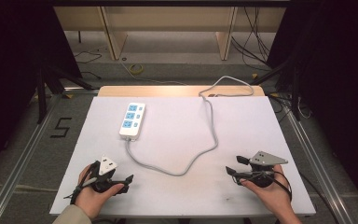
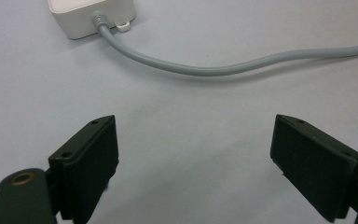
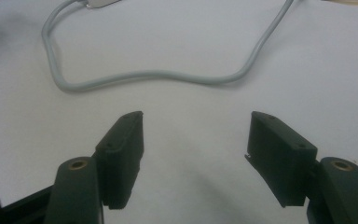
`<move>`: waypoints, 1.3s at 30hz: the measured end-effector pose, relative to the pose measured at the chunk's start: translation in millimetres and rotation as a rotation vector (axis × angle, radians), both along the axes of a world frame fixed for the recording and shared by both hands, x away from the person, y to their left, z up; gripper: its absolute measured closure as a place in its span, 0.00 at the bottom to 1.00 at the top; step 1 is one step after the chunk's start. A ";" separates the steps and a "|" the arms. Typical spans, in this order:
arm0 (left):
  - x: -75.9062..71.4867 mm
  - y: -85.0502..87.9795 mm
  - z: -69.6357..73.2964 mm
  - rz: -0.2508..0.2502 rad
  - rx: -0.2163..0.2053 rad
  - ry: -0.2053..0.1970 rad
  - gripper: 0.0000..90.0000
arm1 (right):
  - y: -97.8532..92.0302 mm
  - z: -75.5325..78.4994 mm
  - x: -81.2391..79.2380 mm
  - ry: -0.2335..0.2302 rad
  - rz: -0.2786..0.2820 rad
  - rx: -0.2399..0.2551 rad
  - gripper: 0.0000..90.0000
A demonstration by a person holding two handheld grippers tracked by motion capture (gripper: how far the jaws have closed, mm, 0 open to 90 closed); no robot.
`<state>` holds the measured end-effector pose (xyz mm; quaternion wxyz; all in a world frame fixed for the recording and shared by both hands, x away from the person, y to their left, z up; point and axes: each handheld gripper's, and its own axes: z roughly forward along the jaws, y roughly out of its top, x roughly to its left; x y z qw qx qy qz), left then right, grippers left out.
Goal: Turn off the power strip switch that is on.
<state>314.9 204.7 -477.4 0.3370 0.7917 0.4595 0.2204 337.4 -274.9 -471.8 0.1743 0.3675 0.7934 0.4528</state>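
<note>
While both hands rest on the near edge of the white table (image 1: 242, 116), neither tool holds anything: the left gripper (image 1: 127, 183) at about 7 o'clock and the right gripper (image 1: 230, 167) at about 5 o'clock each have their black jaws spread wide over bare tabletop, probably a ready stance with the work lying between and beyond them. That work is a white power strip (image 1: 132, 120) at roughly 11 o'clock, lying flat with three blue socket faces in a row (end-on to the person). Its grey cable (image 1: 200, 154) leaves the near end, sags toward 6 o'clock between the grippers, then climbs to 1 o'clock and loops off the far edge.
</note>
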 end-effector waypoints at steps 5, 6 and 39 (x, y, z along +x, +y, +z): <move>1.4 -1.0 -0.5 -0.001 0.003 0.000 0.17 | 1.6 0.0 -0.7 0.000 0.008 -0.006 0.41; 1.2 -1.3 -0.8 -0.003 0.001 0.001 0.17 | 1.7 0.1 -0.8 0.000 0.009 -0.006 0.41; 25.7 -10.5 11.2 0.006 0.003 -0.035 0.19 | 3.8 2.0 -0.4 -0.015 0.017 -0.004 0.42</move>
